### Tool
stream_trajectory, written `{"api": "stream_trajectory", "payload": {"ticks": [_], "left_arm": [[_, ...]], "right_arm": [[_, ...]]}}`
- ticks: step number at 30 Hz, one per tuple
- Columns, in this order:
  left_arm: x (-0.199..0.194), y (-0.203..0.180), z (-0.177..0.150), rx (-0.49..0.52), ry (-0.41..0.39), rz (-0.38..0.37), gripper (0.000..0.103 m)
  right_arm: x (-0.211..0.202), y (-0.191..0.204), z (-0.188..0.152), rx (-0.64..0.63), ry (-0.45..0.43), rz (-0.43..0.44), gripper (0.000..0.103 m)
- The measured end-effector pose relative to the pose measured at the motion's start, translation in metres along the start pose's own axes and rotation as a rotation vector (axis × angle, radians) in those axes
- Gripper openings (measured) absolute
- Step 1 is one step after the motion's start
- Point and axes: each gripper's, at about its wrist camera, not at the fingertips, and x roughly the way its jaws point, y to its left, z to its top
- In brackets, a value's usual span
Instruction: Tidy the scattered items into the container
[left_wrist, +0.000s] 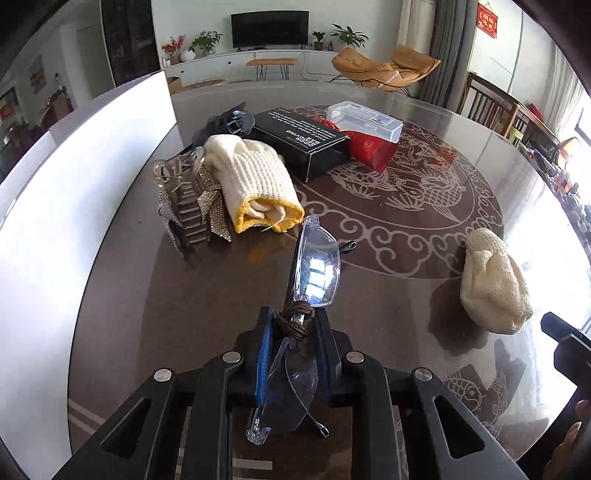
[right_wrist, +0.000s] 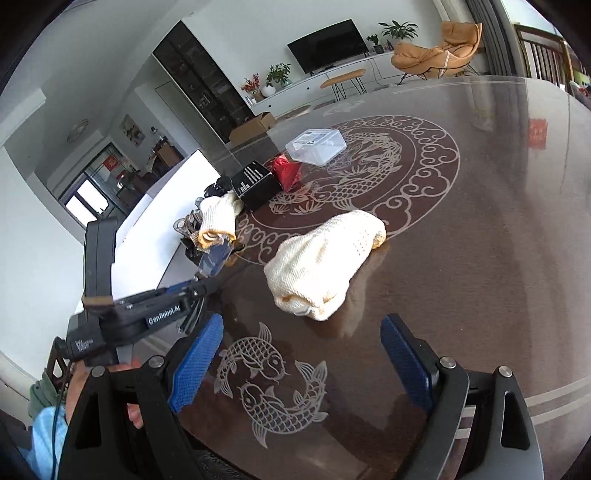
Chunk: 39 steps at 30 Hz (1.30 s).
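Observation:
My left gripper is shut on clear safety glasses, gripping them at the bridge, where brown cord is wound, above the table. A cream knit glove with a yellow cuff lies beside a sparkly hair claw. A second cream glove lies to the right; it also shows in the right wrist view. My right gripper is open and empty, just short of that glove. A white container stands at the left.
A black box, a red pouch and a clear plastic case lie at the far side of the dark patterned round table. A dark clip lies behind the gloves. Chairs stand at the right.

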Motion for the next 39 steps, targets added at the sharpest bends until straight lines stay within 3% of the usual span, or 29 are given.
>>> {"api": "stream_trajectory", "payload": {"ticks": [4,6,7,8,10,17,39], "left_arm": [[0.000,0.004,-0.010,-0.053,-0.025,0.072,0.024],[0.005,0.002,-0.006,-0.060,-0.020,0.079,0.036],[0.007,0.003,-0.004,-0.065,-0.013,0.083,0.055],[0.010,0.004,-0.002,-0.075,-0.004,0.084,0.081],[0.016,0.009,-0.002,-0.101,0.018,0.080,0.099],[0.020,0.005,-0.002,-0.085,0.011,0.071,0.103],[0.021,0.002,-0.003,-0.076,-0.006,0.067,0.103]], "right_arm": [[0.029,0.018,0.020,0.030,-0.031,-0.126,0.088],[0.044,0.023,0.028,0.017,-0.026,-0.215,0.088],[0.053,0.024,0.030,0.005,-0.008,-0.260,0.088],[0.060,0.025,0.031,-0.005,0.008,-0.289,0.088],[0.074,0.020,0.031,-0.024,0.044,-0.336,0.089],[0.089,0.031,0.022,-0.226,0.098,-0.438,0.092],[0.087,0.030,0.016,-0.254,0.071,-0.413,0.097]]}}
